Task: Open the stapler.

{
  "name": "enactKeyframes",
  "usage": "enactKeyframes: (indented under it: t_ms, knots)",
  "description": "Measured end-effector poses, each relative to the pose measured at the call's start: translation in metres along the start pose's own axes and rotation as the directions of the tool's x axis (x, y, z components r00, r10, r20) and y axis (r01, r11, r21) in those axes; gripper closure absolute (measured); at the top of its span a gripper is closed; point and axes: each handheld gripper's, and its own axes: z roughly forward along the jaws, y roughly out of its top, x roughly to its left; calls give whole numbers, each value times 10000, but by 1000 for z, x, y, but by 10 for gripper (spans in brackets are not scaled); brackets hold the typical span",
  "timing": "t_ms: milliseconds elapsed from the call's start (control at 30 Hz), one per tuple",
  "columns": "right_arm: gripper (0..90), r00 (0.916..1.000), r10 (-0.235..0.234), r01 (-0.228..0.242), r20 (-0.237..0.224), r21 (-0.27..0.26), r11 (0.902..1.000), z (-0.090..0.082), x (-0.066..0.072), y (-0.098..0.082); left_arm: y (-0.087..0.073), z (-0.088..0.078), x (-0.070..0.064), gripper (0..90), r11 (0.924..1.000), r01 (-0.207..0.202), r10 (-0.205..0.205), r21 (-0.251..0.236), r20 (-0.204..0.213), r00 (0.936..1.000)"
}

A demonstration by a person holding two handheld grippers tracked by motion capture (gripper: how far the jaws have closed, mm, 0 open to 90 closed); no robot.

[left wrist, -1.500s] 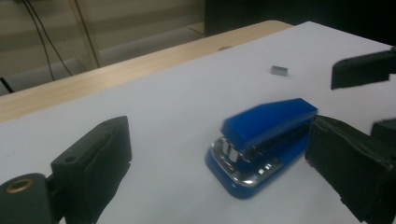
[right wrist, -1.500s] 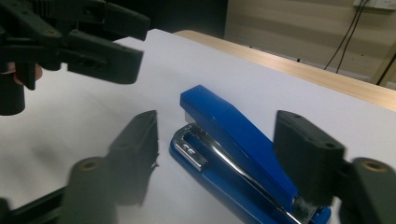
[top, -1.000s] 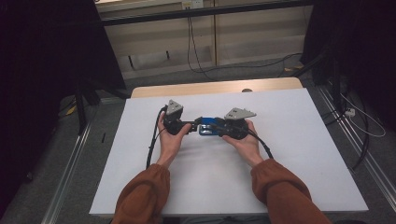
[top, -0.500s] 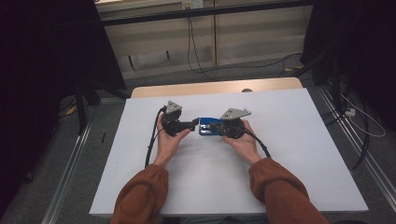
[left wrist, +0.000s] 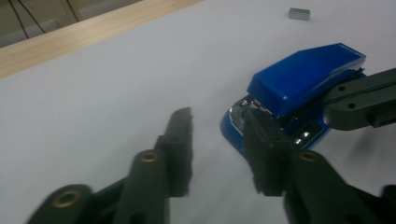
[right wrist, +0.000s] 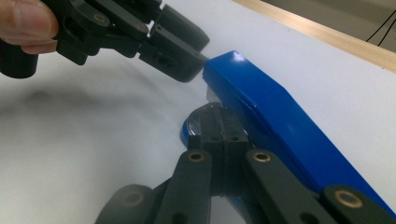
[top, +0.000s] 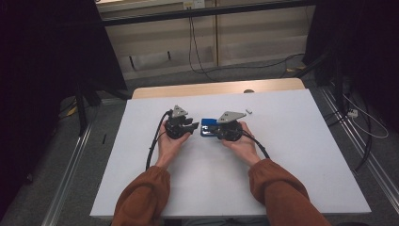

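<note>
The wide white counter with its pale wooden far edge takes up the middle of the high view, with grey floor, metal rails and loose cables around it. A person's two forearms in rust-brown sleeves come in from the near side, each hand holding a black two-jaw tool with a grey three-cornered plate on top.

The glossy blue plastic stapler lies on the counter a little beyond its middle, between the two hands. In the left gripper view the stapler has its blue top arm raised at an angle over its base, with the metal staple channel showing at the front.

The right tool sits at the stapler's right side. In the right gripper view its two jaws stand pressed together with no gap, right at the stapler's rounded front base and under the raised blue arm; whether the stapler's base is pinched between the tips I cannot tell.

The left tool points at the stapler's left end. Its jaws have just been closing, yet in the left gripper view a clear gap remains between them with only counter inside it; one jaw's tip reaches right up to the stapler's metal front, and the stapler is not between the jaws.

A small grey block lies on the counter well beyond the stapler.
</note>
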Motion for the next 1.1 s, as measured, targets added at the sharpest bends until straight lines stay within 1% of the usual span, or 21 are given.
enactKeyframes:
  t_ms: [33, 67, 167, 200, 233, 267, 333, 367, 467, 500, 533, 567, 600, 667, 800, 833, 867, 933, 1000, 1033, 1100]
  knots:
    - [900, 10000, -42, 43, -34, 89, 10000, 2, 0, 0, -1, 1, -1, 750, 9999, -89, 89, 62, -8, 10000]
    - [900, 10000, -42, 43, -34, 89, 10000, 2, 0, 0, -1, 2, -2, 750, 9999, -70, 70, 72, 66, 10000]
    - [900, 9999, -103, 104, -13, 285, 9995, 4, 0, 0, 0, 4, -4, 845, 9999, -93, 93, 51, 122, 9999]
    - [900, 10000, -93, 93, -8, 340, 9994, 5, 0, -1, 1, 4, -6, 887, 10000, -44, 45, -41, 138, 9999]
    - [900, 9998, 182, -182, -6, 326, 9993, 5, -1, -1, 1, 4, -6, 900, 9999, -137, 137, -68, 66, 9999]
    - [900, 9998, 182, -182, -6, 326, 9993, 5, -1, -1, 1, 4, -6, 900, 9999, -137, 137, -68, 66, 9999]
    - [900, 9995, 328, -328, 7, 281, 9991, 5, -4, -1, 1, 4, -7, 900, 10000, -39, 39, -24, 53, 10000]
    - [900, 9999, 140, -139, -18, 428, 9990, 6, -4, -1, 1, 6, -6, 900, 10000, 68, -69, 29, 116, 9999]
    - [900, 10000, 64, -64, 11, 546, 9985, 6, -3, -1, 1, 7, -8, 900, 9999, 26, -28, 119, 149, 9999]
    - [900, 10000, -22, 18, 62, 624, 9980, 7, -3, -1, 2, 8, -10, 900, 10000, 8, -8, 50, 68, 10000]
    - [900, 10000, -22, 18, 62, 624, 9980, 7, -3, -1, 2, 8, -10, 900, 10000, 8, -8, 50, 68, 10000]
    - [900, 9999, -9, 2, 120, 611, 9981, 8, -3, -1, 1, 9, -10, 900, 10000, 64, -64, 2, 126, 9999]
    - [900, 9999, -9, 2, 120, 611, 9981, 8, -3, -1, 1, 9, -10, 900, 9998, 211, -211, -16, 196, 9996]
    - [900, 10000, 35, -40, 94, 602, 9982, 8, -3, -1, 1, 10, -10, 900, 9996, 275, -274, -13, 255, 9993]
    - [900, 10000, 18, -23, 94, 598, 9982, 9, -3, -1, 0, 12, -11, 900, 9999, 160, -162, 55, 270, 9995]
    - [900, 10000, 23, -27, 76, 588, 9983, 9, -4, -1, 0, 12, -11, 900, 9999, -17, 14, 142, 202, 9998]
    - [900, 10000, 52, -56, 71, 586, 9983, 9, -4, -2, -1, 13, -11, 900, 9999, 64, -67, 142, 227, 9997]
    - [900, 9999, 76, -81, 87, 572, 9983, 9, -3, -2, -1, 13, -11, 900, 9996, -122, 117, 266, 185, 9998]
    - [900, 9999, 79, -84, 86, 564, 9984, 9, -3, -2, -1, 14, -11, 900, 9997, -107, 103, 231, 148, 9998]
    - [900, 9999, 102, -106, 75, 559, 9984, 9, -3, -2, -1, 13, -11, 900, 9996, -174, 170, 212, 178, 9997]
    - [900, 9999, 131, -135, 72, 556, 9984, 9, -3, -2, 0, 12, -11, 900, 9999, -117, 116, 77, 172, 9998]
